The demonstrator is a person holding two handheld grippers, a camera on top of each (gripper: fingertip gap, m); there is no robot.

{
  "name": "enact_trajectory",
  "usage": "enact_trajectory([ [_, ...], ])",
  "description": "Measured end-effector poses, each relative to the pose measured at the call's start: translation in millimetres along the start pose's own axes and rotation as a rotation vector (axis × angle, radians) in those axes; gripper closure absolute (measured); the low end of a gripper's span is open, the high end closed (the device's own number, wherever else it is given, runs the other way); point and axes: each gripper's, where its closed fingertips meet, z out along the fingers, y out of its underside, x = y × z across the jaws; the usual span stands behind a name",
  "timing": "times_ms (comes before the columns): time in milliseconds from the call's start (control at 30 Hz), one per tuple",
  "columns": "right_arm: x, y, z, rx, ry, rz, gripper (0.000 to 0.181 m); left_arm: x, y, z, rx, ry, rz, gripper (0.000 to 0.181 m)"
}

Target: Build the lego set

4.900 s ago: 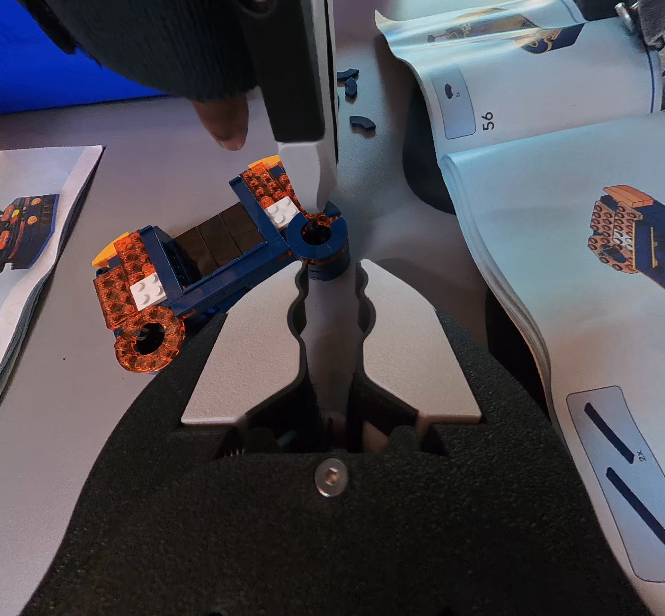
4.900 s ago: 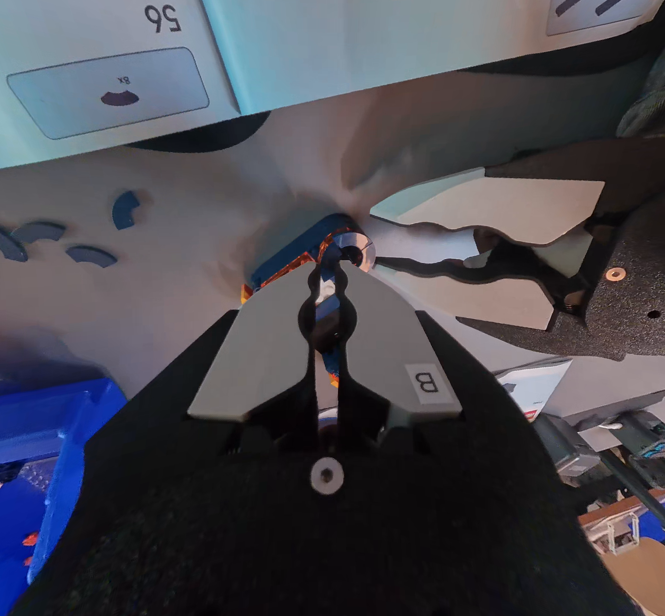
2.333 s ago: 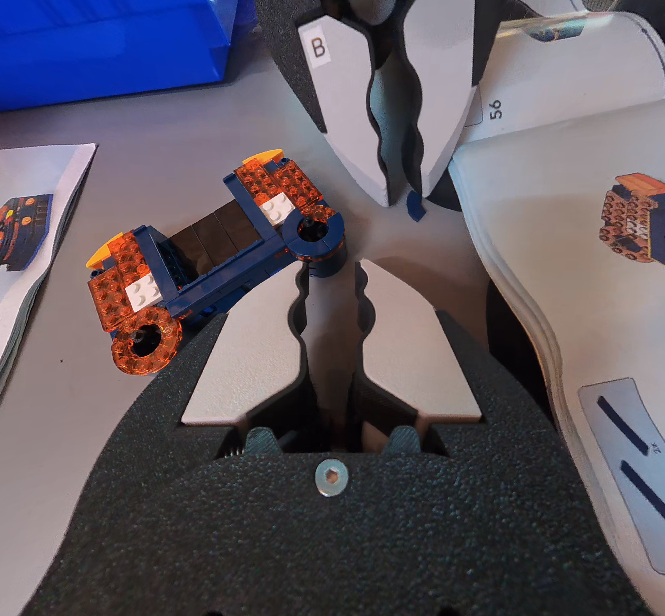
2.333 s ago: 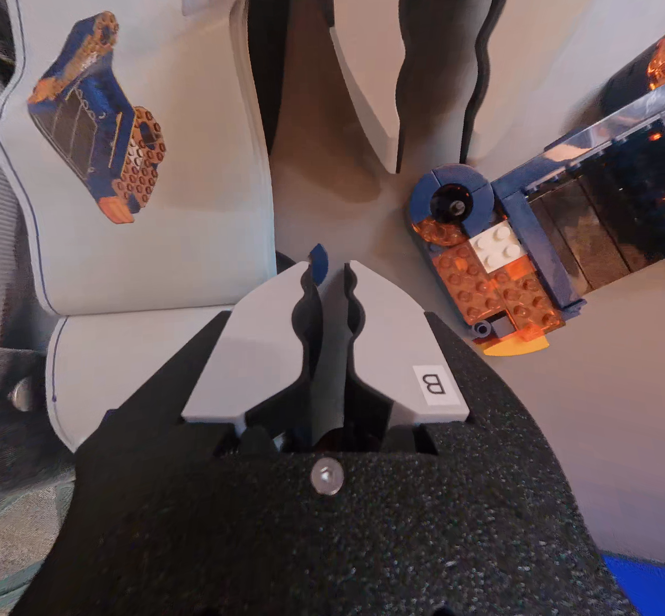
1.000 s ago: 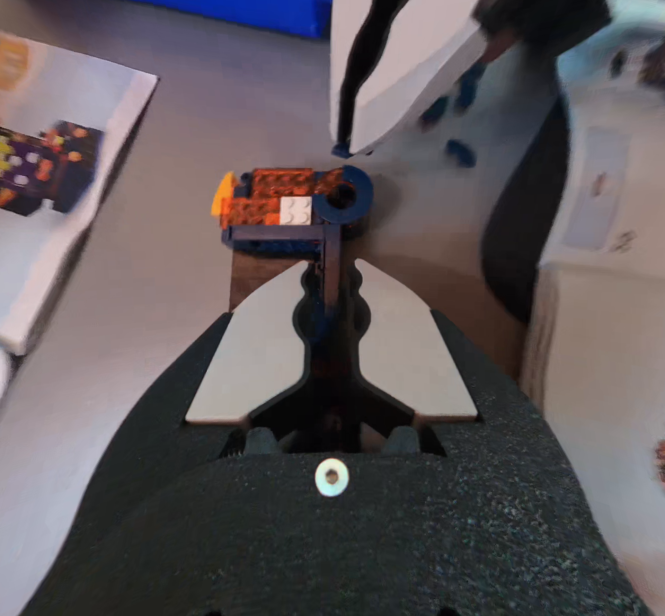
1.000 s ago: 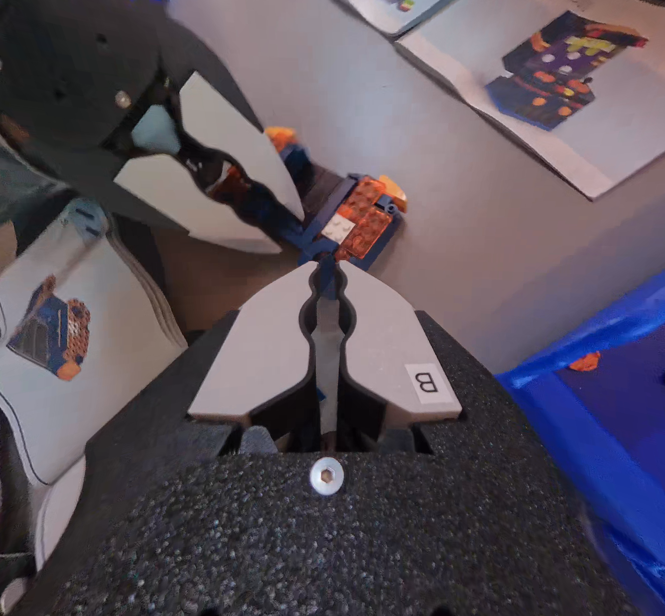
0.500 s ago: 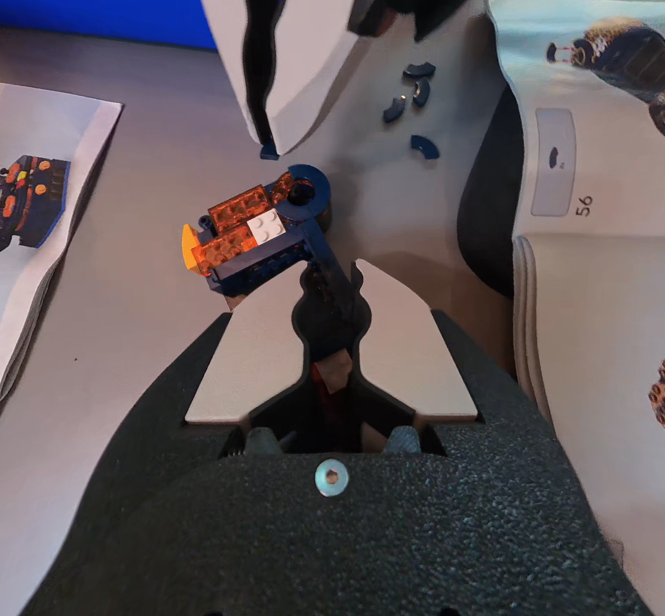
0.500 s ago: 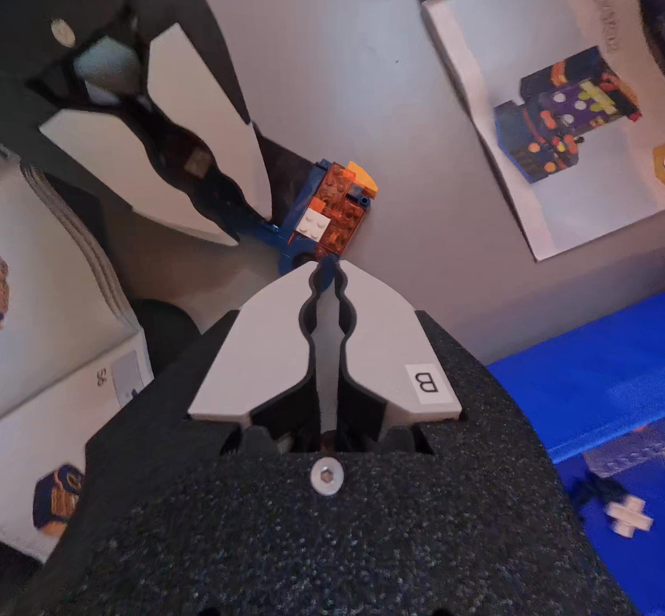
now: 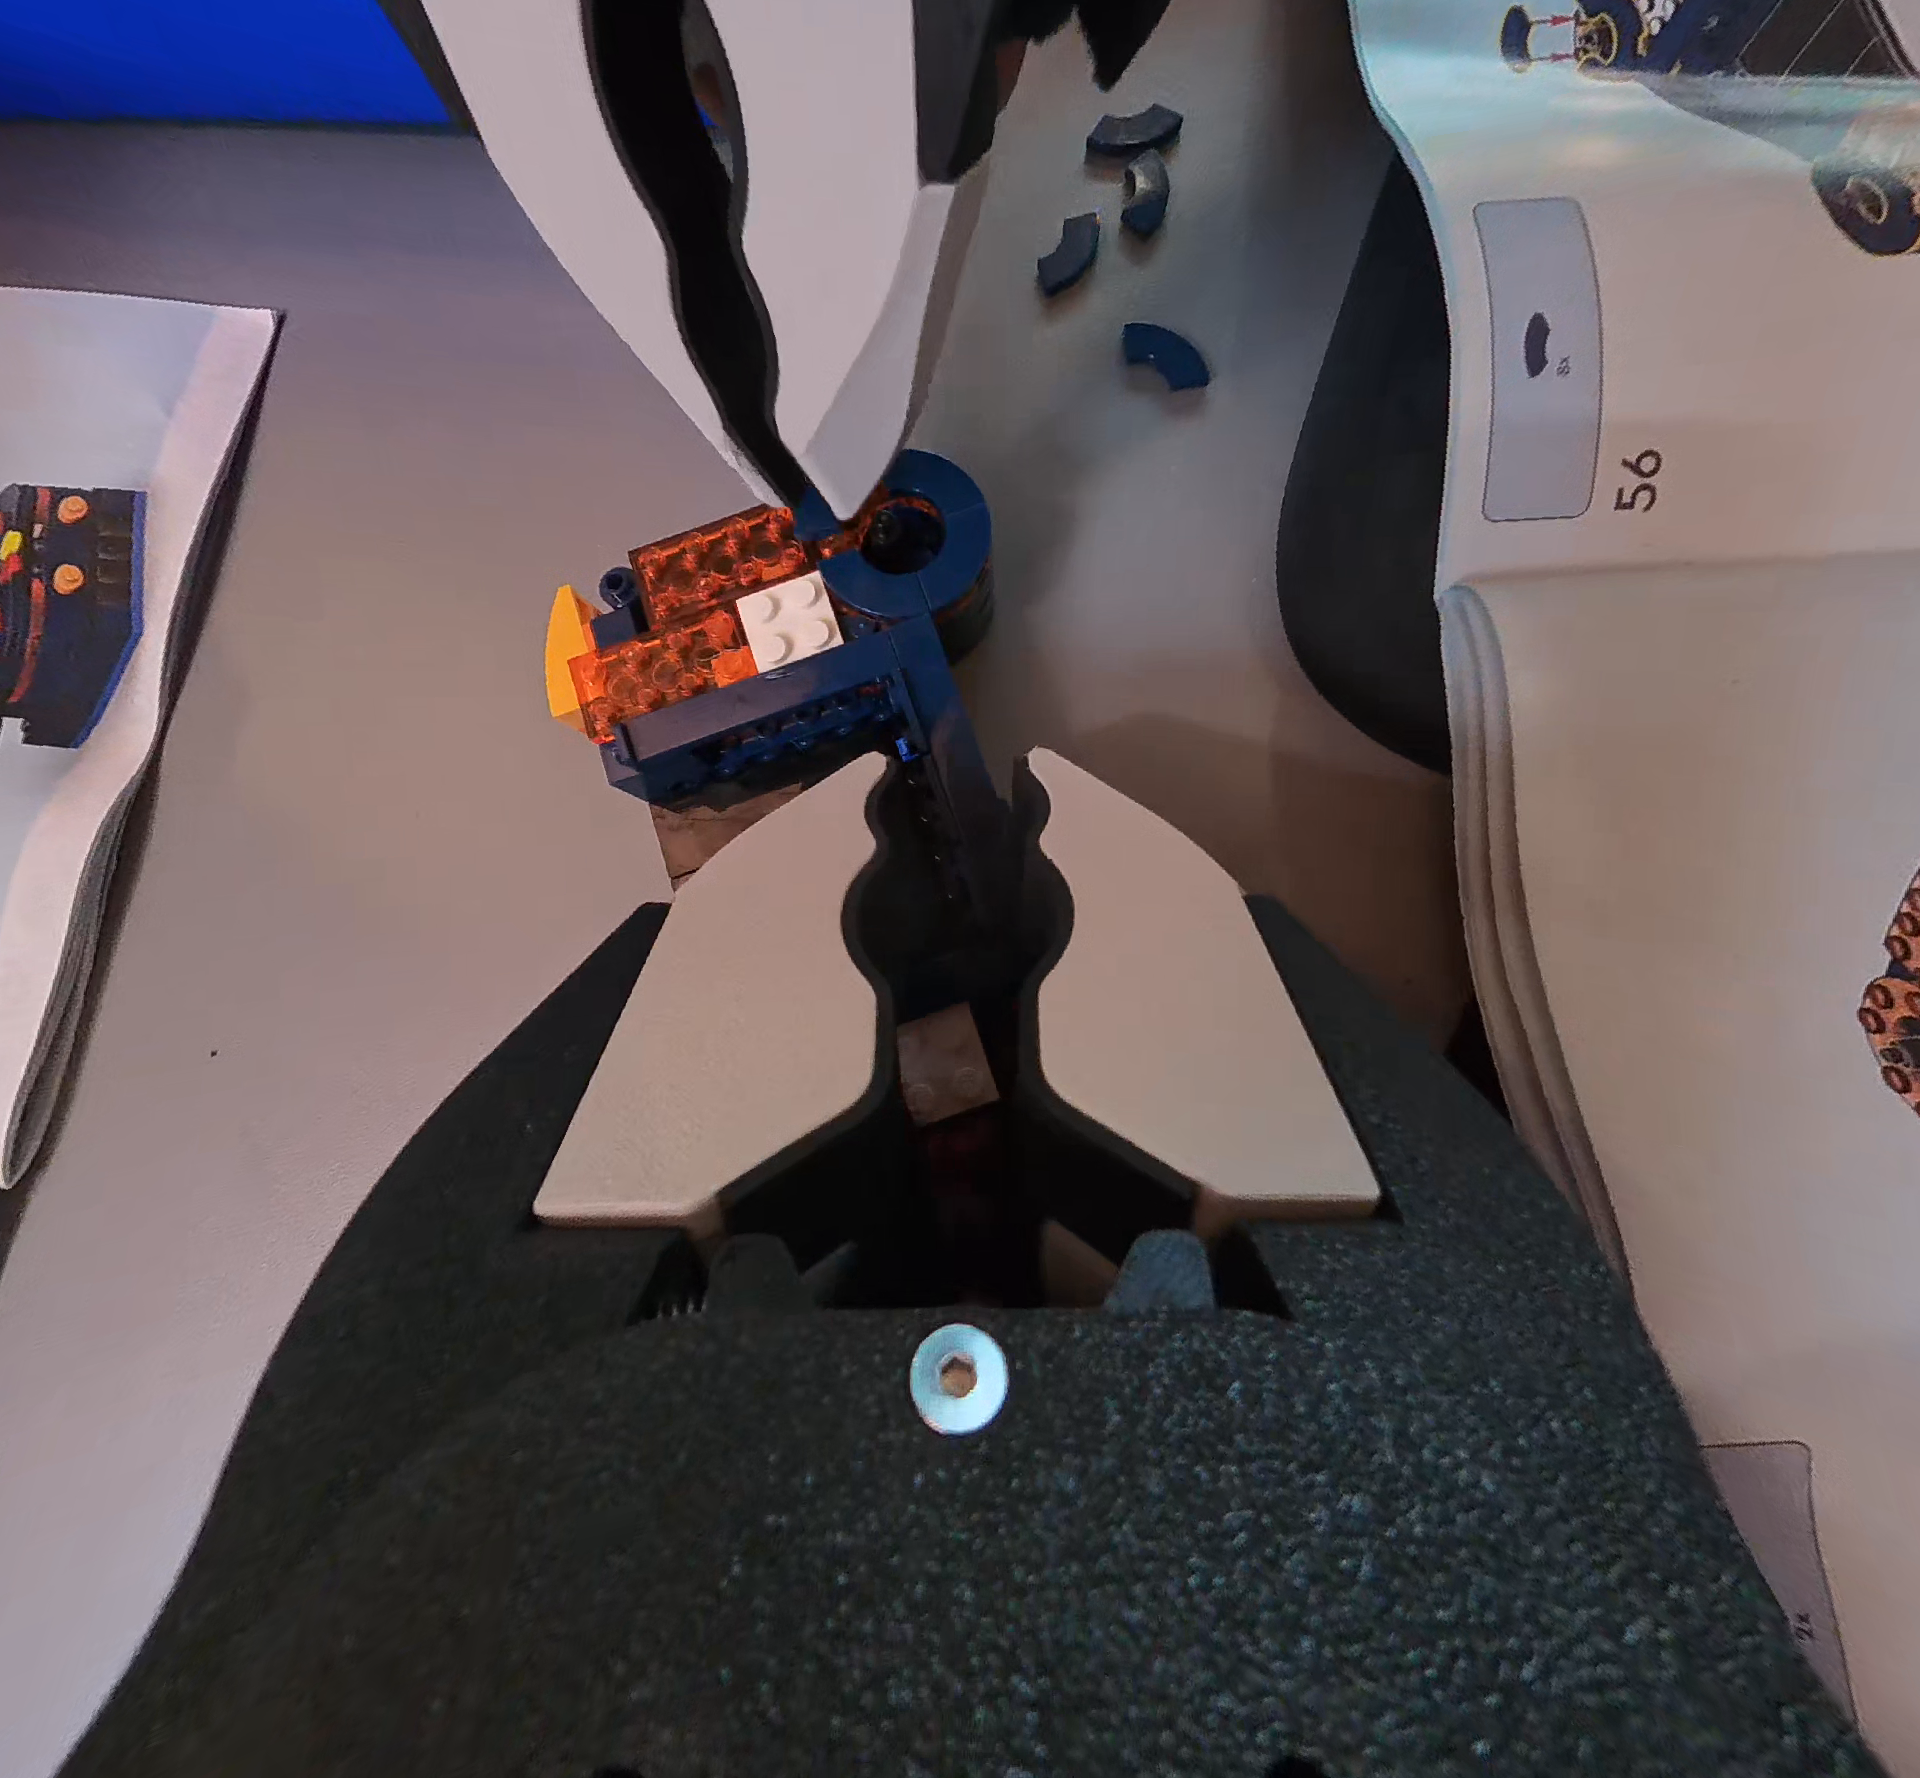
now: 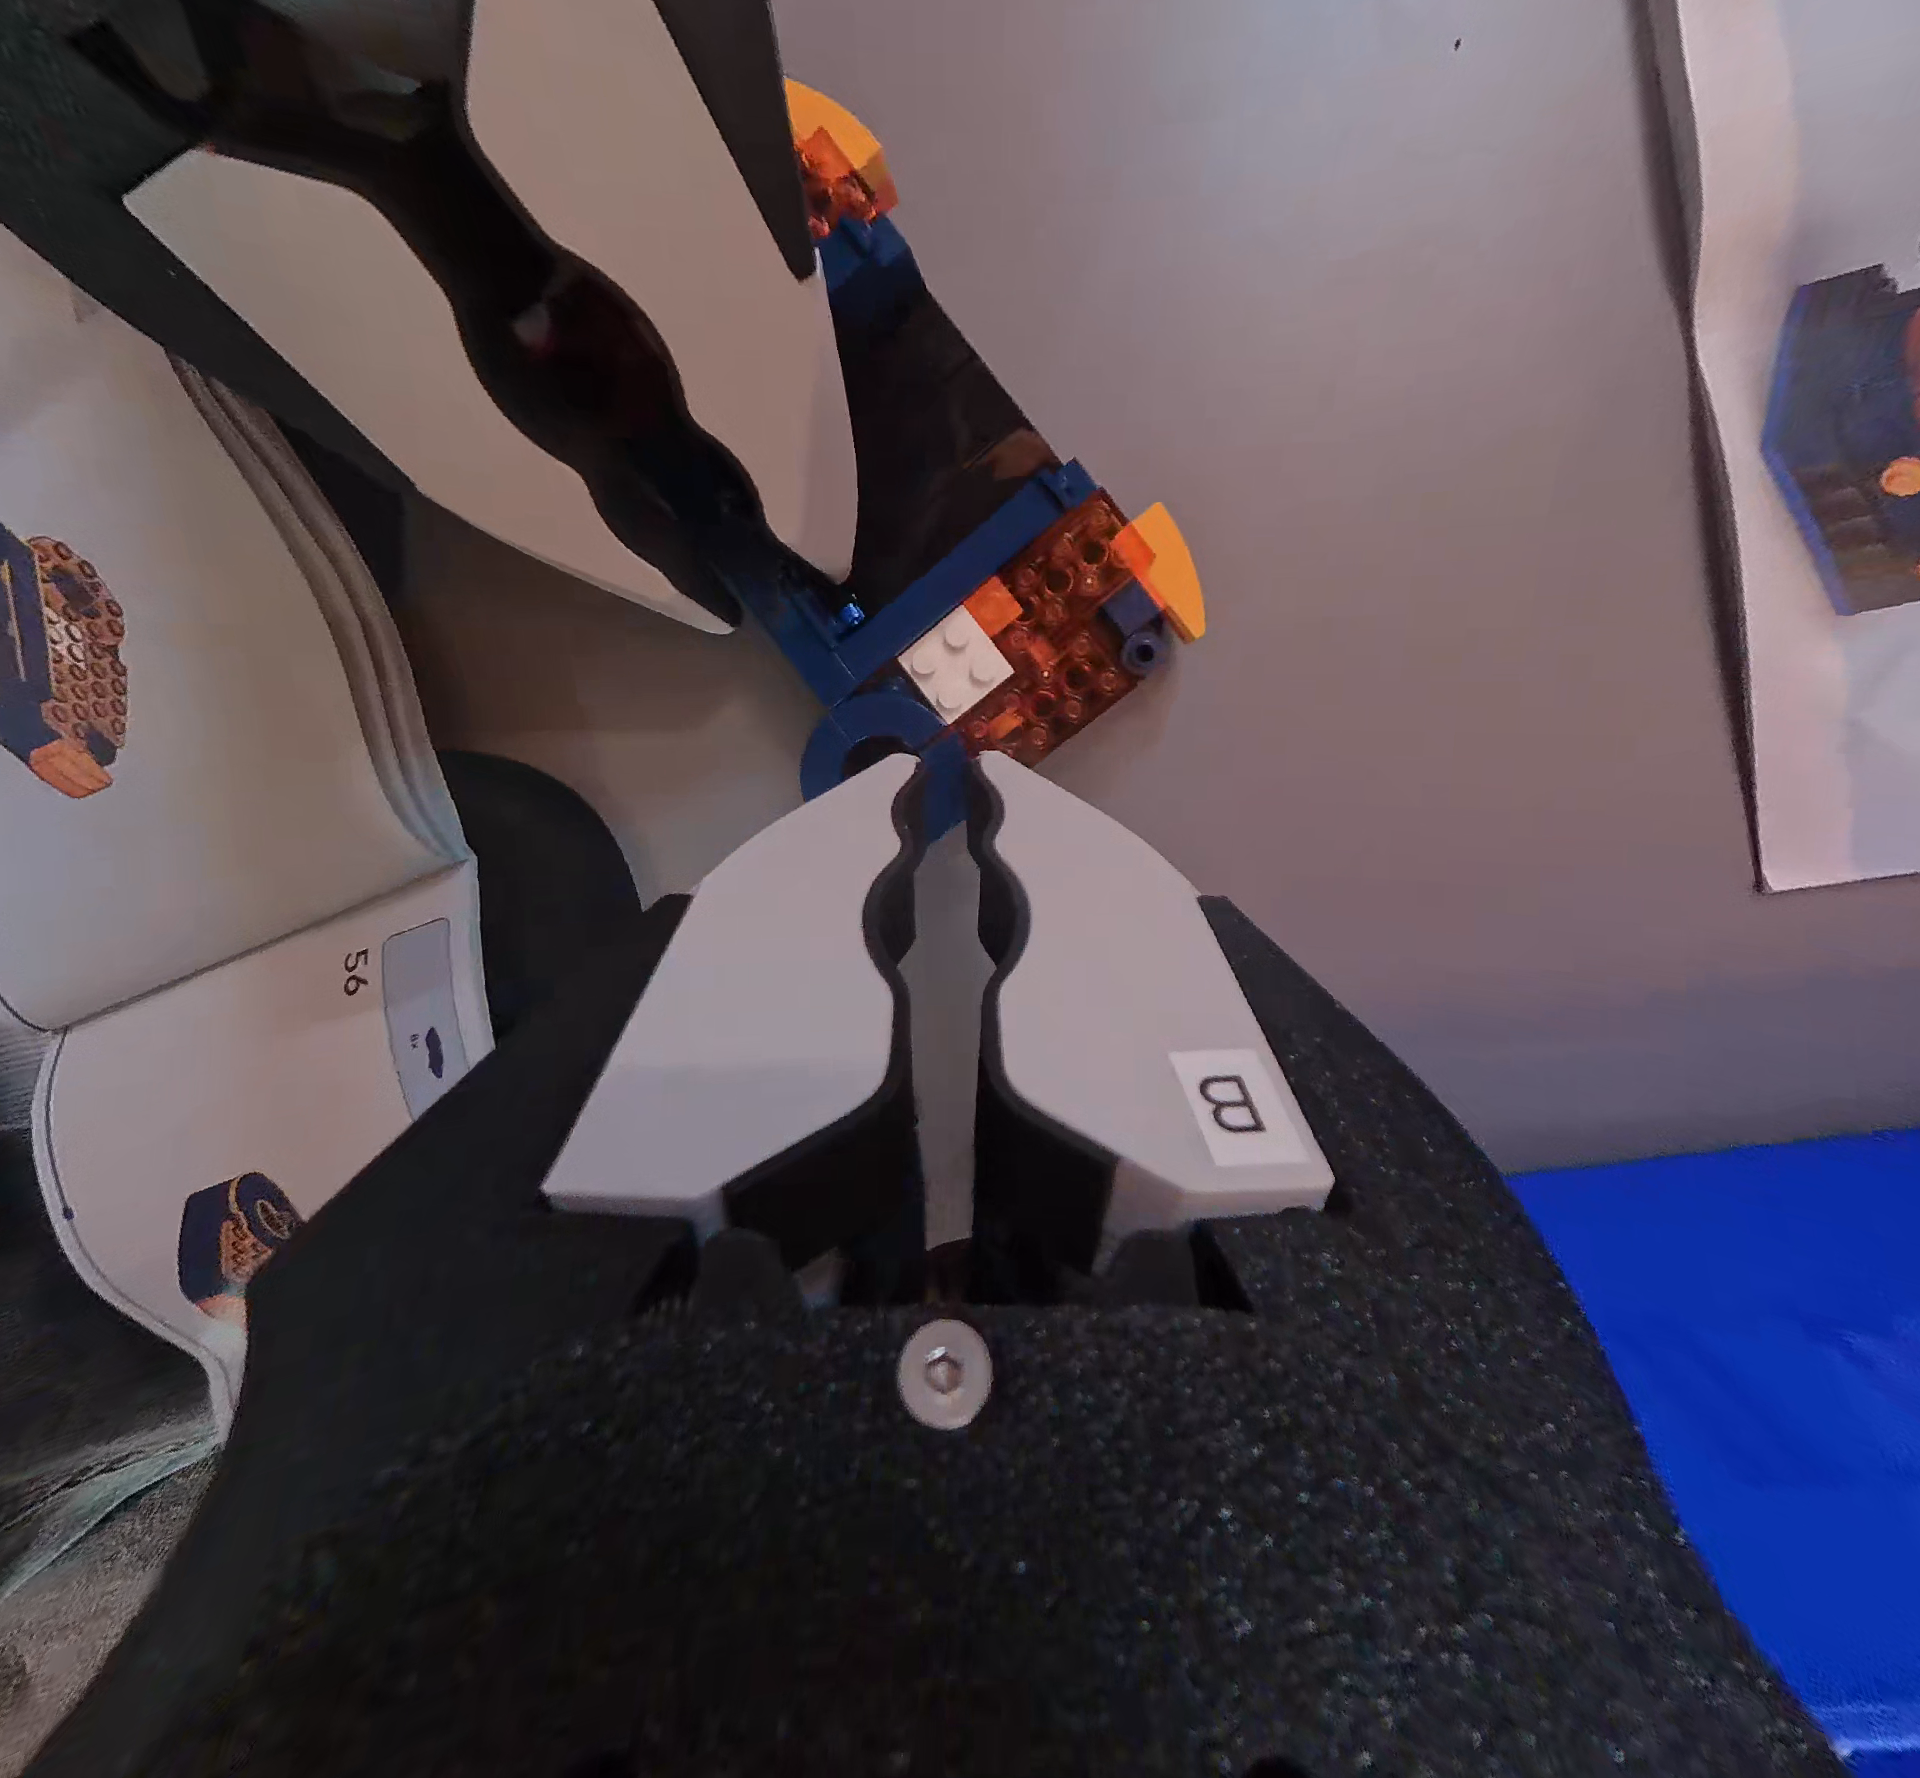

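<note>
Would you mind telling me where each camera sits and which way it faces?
Left wrist view: on the left gripper, looking along its fingers, shut on the Lego model; the open instruction booklet lies beside.
Right wrist view: on the right gripper, pinching a dark blue curved piece at the model's ring.
Shared: model, booklet and both grippers.

Dark-blue, clear-orange, white lego model [image 9: 769, 632], grey table [image 9: 343, 793], blue bin [image 10: 1745, 1333]

A grey worktop [image 9: 364, 793] carries everything. A blue bin [image 10: 1714, 1365] stands at one edge, seen in both views. Under the open booklet lies something dark [image 9: 1351, 585], too shadowed to identify.
</note>
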Motion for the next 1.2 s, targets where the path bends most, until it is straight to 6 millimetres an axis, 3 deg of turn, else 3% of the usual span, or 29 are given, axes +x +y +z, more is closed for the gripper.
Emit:
enact_trajectory([
  [1200,-1.1,-1.0,3.4,0.046,-0.121,0.068,0.174,-2.7,1.4,-1.1,0.001,-0.009,0.010,0.161],
])
